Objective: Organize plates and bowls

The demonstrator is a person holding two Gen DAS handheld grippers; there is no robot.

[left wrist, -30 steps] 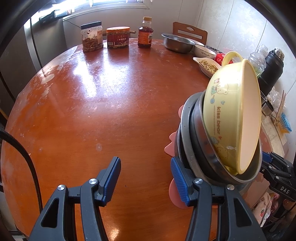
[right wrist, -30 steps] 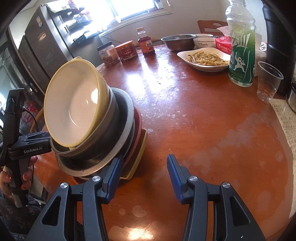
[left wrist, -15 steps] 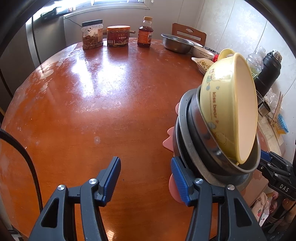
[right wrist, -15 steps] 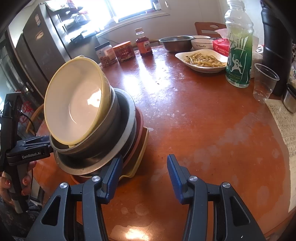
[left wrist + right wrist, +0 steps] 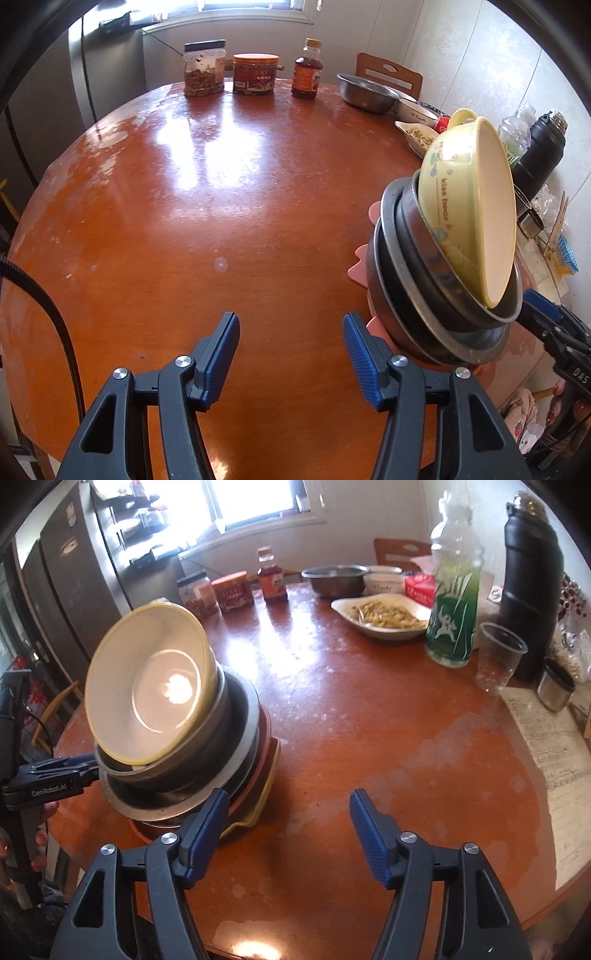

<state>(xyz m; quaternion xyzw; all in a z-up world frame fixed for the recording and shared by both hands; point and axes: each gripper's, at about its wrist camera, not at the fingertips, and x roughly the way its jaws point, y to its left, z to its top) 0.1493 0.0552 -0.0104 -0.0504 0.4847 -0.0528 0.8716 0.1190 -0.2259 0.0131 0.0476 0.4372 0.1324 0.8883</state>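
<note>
A tilted stack stands at the round wooden table's edge. A yellow bowl lies in nested steel bowls, which sit on pink and yellow plates. My left gripper is over bare table, its jaws opening slightly with nothing between them. Its right finger is beside the pink plate. My right gripper is on the stack's other side, its jaws opening and empty. Its left finger is against the steel rim. A hand holds the left gripper.
At the far edge stand a jar, a red tin, a sauce bottle and a steel basin. To the right are a dish of food, a green bottle, a plastic cup, a black flask and a paper sheet.
My right gripper's jaws have spread clearly wider. My left gripper has shifted a little across the table and its jaws stand slightly wider. The stack stays where it was.
</note>
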